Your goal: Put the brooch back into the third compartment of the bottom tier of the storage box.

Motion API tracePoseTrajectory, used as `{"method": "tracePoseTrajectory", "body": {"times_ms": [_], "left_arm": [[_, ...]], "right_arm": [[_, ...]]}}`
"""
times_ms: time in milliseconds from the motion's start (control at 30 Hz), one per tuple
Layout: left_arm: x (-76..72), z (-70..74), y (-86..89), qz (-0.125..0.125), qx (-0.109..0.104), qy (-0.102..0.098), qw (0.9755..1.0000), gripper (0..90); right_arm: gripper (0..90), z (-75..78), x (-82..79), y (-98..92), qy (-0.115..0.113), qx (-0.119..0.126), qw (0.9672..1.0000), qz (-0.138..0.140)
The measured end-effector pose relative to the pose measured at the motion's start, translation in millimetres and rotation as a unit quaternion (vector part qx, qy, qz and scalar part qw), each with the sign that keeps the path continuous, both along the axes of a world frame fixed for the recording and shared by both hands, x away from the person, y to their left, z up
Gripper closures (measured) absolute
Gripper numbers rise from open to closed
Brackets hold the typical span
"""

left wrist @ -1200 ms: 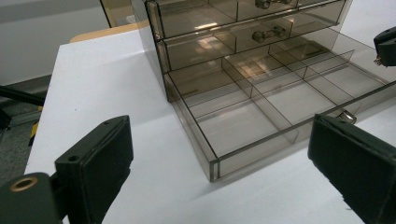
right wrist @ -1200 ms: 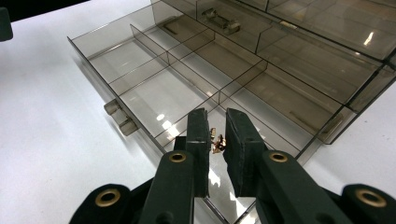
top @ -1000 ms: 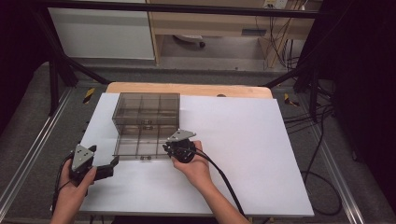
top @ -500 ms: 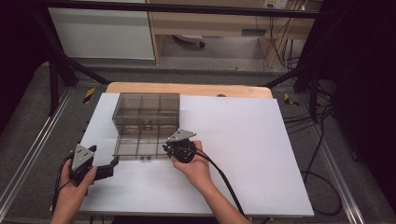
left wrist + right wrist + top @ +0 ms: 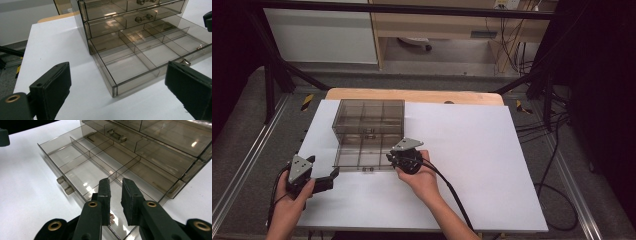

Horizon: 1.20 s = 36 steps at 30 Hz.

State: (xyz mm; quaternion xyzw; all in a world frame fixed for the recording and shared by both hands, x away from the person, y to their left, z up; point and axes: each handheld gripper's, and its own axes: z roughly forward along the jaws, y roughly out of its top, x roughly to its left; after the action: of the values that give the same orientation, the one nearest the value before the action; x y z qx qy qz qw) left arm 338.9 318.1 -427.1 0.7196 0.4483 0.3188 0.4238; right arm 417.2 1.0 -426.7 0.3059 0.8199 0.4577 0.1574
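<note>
while the right gripper [image 5: 115, 192] hangs over the front right corner of the pulled-out bottom drawer [image 5: 362, 152], its jaws stand nearly shut with only a thin gap between the pads, and from what shows they hold nothing; something small and pinkish lies just below and behind them at the drawer's front wall, too small to name. the left gripper [image 5: 117, 85] waits with its jaws spread wide and empty, the drawer's near left corner lying between and just ahead of them without touching either pad. the drawer belongs to a smoky clear drawer box [image 5: 369, 116] standing ahead of both pairs of jaws on the white bench [image 5: 492, 165]. the main risk, i judge, is the right jaws dipping and knocking the thin front wall or a divider, which could shove the drawer crooked or slide the whole light box across the smooth bench. a push on one corner alone could jam the drawer on its way in. the clear plastic also makes edges hard to judge, so a pad could catch the handle [image 5: 64, 185] to the left of the right jaws. room is generous: bare bench lies to the right of the right jaws and behind both grippers, while the bench's left edge runs close outside the left jaws.
</note>
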Motion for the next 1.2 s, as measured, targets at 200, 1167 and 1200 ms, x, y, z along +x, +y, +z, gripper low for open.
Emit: {"method": "tracePoseTrajectory", "body": {"times_ms": [200, 1167, 1200], "left_arm": [[0.2, 0.0, 0.1, 0.000, -0.001, 0.000, 1.0000, 6.7], [1.1, -2.9, -1.3, -0.002, -0.001, 0.007, 1.0000, 6.6], [0.8, -2.9, -1.0, -0.001, 0.000, 0.007, 1.0000, 6.6]], "right_arm": [[77.5, 4.7, 0.3, -4.2, -0.002, 0.006, 1.0000, -0.005], [74.8, 22.0, 7.8, -37.0, -0.012, 0.037, 0.9981, -0.048], [74.6, 22.1, 8.3, -38.2, -0.011, 0.038, 0.9980, -0.050]]}}
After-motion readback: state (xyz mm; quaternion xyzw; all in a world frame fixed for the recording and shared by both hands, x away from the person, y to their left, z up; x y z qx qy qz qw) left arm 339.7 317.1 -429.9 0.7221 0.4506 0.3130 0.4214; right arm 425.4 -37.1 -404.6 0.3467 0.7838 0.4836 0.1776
